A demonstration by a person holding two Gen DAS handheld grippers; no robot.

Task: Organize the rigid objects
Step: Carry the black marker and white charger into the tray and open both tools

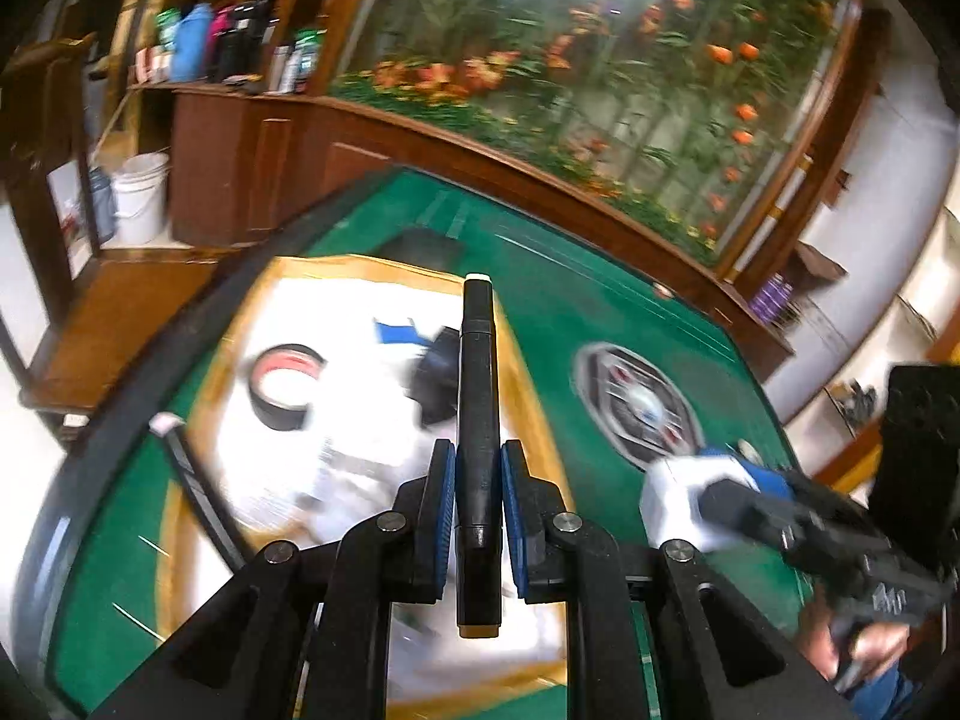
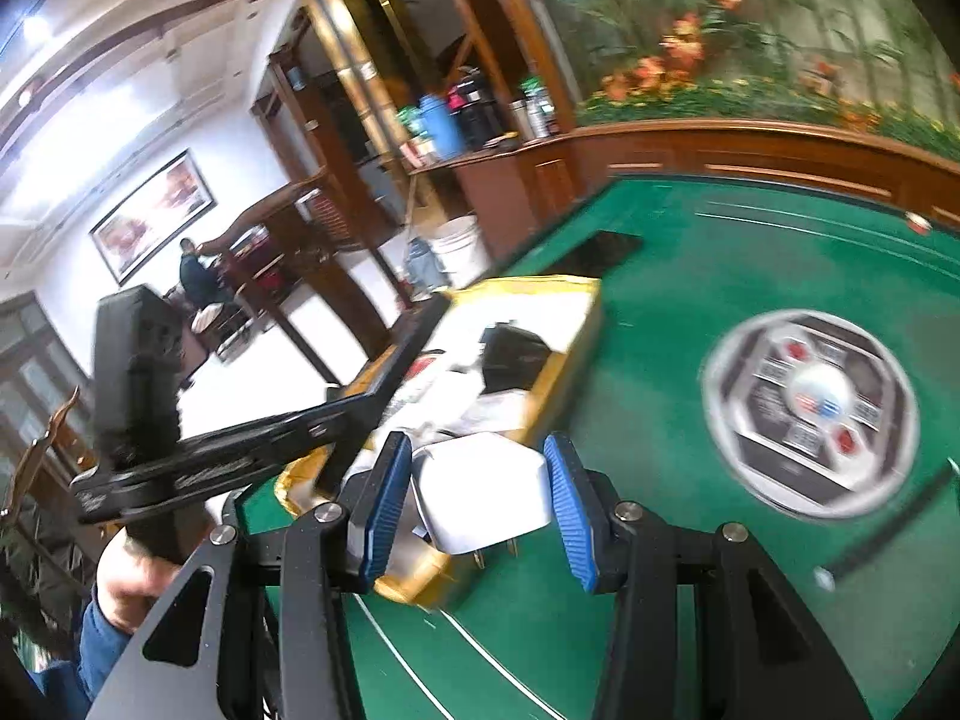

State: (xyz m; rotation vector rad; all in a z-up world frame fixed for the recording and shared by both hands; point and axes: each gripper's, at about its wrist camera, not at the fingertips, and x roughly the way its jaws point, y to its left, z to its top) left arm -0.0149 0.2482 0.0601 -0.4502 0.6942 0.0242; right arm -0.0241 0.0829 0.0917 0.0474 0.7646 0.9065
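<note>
Carrying: left gripper (image 1: 478,501) clamps marker (image 1: 477,420), right gripper (image 2: 480,501) grips white charger (image 2: 486,495); next, set both in tray (image 2: 558,372) at 12 o'clock.

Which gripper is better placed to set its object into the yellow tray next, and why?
Left, probably. The left gripper holds the black marker over the tray; the right gripper holds the white plug at its edge.

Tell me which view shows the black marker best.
The left wrist view: the black marker runs sharp and whole down the middle, clamped in the left claw. In the right wrist view I cannot pick the marker out; only the left claw's frame shows.
</note>
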